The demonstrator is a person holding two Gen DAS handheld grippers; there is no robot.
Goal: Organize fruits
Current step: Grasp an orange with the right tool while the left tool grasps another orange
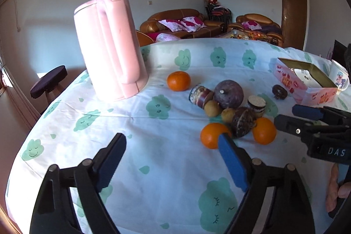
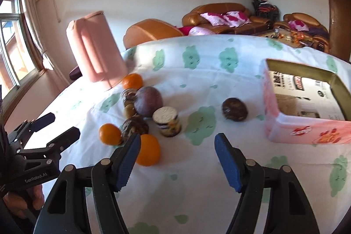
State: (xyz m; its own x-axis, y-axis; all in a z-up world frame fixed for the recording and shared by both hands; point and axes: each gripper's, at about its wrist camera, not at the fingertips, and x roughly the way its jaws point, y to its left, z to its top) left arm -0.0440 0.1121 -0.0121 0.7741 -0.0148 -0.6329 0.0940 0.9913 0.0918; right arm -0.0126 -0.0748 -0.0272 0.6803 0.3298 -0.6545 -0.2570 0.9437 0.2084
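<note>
Fruits lie clustered on the cloud-print tablecloth [image 1: 166, 146]: three oranges [image 1: 211, 135] [image 1: 264, 130] [image 1: 178, 81], a large purple fruit [image 1: 228, 93], a wrinkled dark fruit [image 1: 243, 121], another dark one apart [image 1: 279, 91], and two small yellow-brown fruits [image 1: 212, 108]. My left gripper [image 1: 172, 146] is open and empty, just short of the nearest orange. My right gripper [image 2: 177, 145] is open and empty, its left finger beside an orange [image 2: 148, 152]. In the right wrist view the purple fruit [image 2: 148, 100] and lone dark fruit [image 2: 234, 109] show.
A pink kettle [image 1: 109, 47] stands at the back left. An open pink tin box [image 2: 307, 102] sits at the right, a mug [image 1: 339, 78] behind it. Two small jars [image 1: 200, 94] [image 2: 167, 121] sit among the fruits. Sofas stand beyond the table.
</note>
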